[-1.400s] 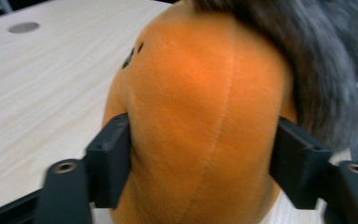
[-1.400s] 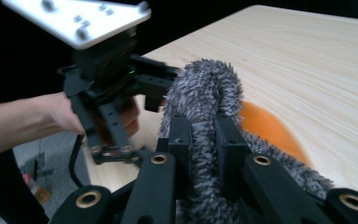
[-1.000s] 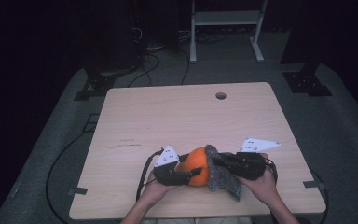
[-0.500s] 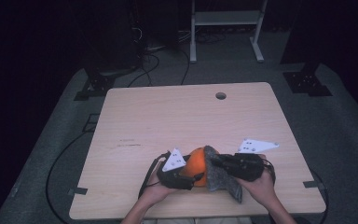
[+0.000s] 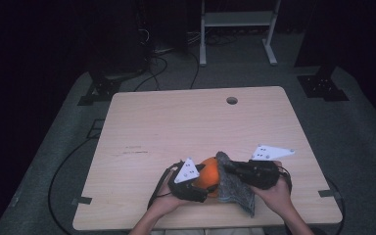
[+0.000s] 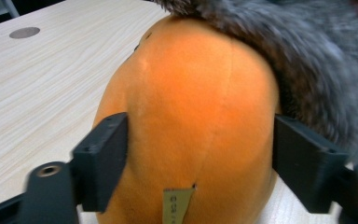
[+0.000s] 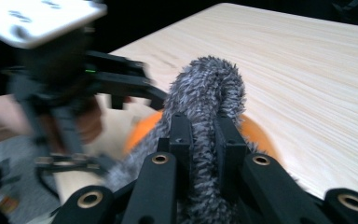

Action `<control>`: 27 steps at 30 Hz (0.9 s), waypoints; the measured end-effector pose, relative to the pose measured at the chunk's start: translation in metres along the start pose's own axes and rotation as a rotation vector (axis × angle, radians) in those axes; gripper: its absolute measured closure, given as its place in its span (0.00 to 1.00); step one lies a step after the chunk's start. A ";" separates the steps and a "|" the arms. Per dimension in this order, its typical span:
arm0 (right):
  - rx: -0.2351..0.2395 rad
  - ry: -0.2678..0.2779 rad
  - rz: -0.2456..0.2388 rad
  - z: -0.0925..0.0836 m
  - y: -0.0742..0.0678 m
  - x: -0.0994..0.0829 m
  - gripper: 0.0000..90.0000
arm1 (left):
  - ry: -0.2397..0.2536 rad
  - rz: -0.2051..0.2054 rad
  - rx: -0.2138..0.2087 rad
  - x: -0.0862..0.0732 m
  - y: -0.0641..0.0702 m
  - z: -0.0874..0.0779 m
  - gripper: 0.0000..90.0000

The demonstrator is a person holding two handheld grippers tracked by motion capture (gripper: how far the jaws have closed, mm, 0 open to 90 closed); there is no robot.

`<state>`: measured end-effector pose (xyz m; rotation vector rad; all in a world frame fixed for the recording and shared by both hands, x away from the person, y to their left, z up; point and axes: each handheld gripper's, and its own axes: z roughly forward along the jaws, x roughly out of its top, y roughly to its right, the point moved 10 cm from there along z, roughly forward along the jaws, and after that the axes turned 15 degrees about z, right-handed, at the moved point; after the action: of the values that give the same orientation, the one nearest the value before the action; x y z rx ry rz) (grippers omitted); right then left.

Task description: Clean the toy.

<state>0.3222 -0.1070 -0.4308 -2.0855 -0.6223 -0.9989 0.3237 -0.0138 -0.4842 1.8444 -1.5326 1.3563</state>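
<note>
Orange plush point(image 6: 191, 121) between left jaws.

Orange plush toy point(image 6: 186, 116), shaggy grey fur cloth point(image 7: 205, 93), pale woodgrain table point(image 5: 176, 127)

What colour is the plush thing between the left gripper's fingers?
Orange, with a small tan tag at its seam; the plush shows best in the left gripper view.
</note>
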 end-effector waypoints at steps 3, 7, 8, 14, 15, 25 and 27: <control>0.048 -0.042 -0.040 0.011 -0.020 -0.007 0.88 | -0.006 0.028 0.012 -0.001 0.001 -0.002 0.38; 0.006 -0.010 -0.028 0.006 -0.011 0.000 0.88 | 0.023 -0.006 0.006 -0.001 -0.003 -0.006 0.41; -0.009 0.002 -0.019 0.004 -0.005 0.003 0.88 | 0.028 -0.007 0.004 0.000 -0.004 -0.007 0.41; -0.032 0.017 0.064 -0.005 0.022 0.001 0.88 | 0.027 -0.031 0.005 -0.001 -0.007 -0.003 0.15; -0.030 0.016 0.066 -0.005 0.022 0.002 0.88 | 0.016 -0.041 -0.003 -0.003 -0.008 -0.003 0.13; 0.051 0.059 0.054 -0.004 -0.003 0.012 0.89 | 0.010 0.097 0.087 0.017 -0.018 -0.027 0.47; 0.064 0.055 0.031 0.003 -0.013 0.015 0.89 | -0.006 0.099 0.102 0.014 -0.020 -0.028 0.47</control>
<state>0.3230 -0.0949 -0.4148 -1.9996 -0.5848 -1.0023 0.3287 0.0074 -0.4542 1.8551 -1.6046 1.5011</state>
